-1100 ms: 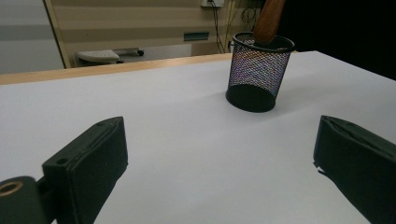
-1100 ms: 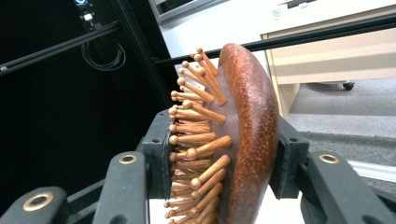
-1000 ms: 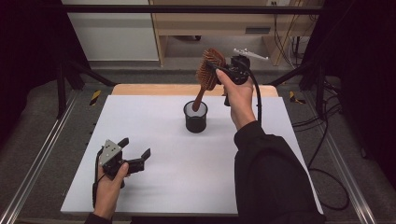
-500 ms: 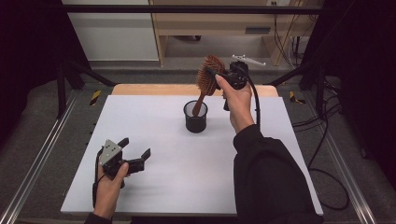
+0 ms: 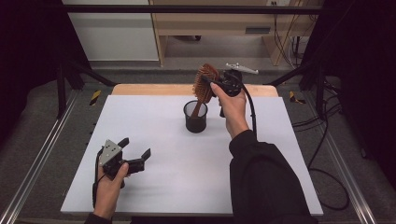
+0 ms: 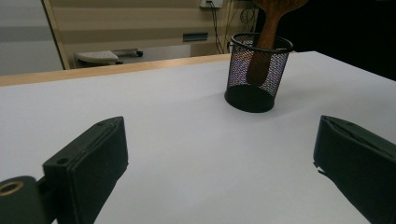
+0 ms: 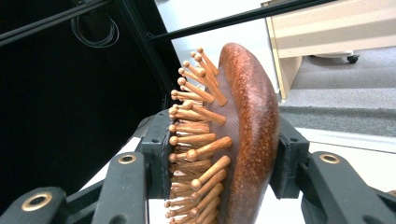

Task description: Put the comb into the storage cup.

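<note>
While the right tool (image 5: 212, 84) is clamped tight on the head of a wooden hairbrush (image 5: 204, 84), one jaw presses into the bristle side and the other sits against the smooth, rounded, reddish-brown back; the bristles are little wooden pegs with ball tips, sticking out in rows. Brush is standing pretty much upright, handle pointing down into a black wire-mesh cup (image 5: 195, 117); you can see the flat wooden handle through the mesh from the left tool's camera, its end low inside the cup. Cup is round, with a solid dark base, sitting toward the back middle of the white matte desk (image 5: 154, 186), which has a light wood strip along its far edge. Left tool (image 5: 137, 151) rests down at the near-left of the desk, its chunky black jaws spread wide with nothing between them, well apart from the cup.
</note>
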Demonstrator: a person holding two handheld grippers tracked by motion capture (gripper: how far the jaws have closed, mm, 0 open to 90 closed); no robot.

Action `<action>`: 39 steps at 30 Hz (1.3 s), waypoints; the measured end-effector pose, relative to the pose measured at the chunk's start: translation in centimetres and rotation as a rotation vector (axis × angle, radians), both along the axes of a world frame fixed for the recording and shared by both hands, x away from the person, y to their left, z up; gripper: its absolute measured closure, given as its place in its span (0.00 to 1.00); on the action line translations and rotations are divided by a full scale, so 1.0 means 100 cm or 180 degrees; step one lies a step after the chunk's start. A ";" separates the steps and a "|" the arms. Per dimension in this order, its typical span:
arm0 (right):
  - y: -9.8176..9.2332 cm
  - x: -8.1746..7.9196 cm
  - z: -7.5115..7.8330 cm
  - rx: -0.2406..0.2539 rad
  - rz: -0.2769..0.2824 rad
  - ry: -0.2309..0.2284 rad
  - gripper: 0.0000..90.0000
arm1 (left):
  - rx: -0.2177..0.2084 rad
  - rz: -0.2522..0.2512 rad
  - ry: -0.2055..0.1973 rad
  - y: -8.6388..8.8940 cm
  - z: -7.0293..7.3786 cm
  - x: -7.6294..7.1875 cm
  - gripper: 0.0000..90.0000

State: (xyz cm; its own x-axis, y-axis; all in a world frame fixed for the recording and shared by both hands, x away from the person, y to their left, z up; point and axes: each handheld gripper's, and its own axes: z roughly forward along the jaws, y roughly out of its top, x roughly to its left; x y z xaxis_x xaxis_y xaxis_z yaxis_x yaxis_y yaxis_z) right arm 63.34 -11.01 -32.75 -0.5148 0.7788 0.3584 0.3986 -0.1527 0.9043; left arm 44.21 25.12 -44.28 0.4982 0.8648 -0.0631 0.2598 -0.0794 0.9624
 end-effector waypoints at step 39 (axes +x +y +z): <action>0.008 0.005 -0.018 0.0033 0.0053 0.0085 0.56 | -0.0002 -0.0022 0.0014 0.000 -0.001 0.001 0.04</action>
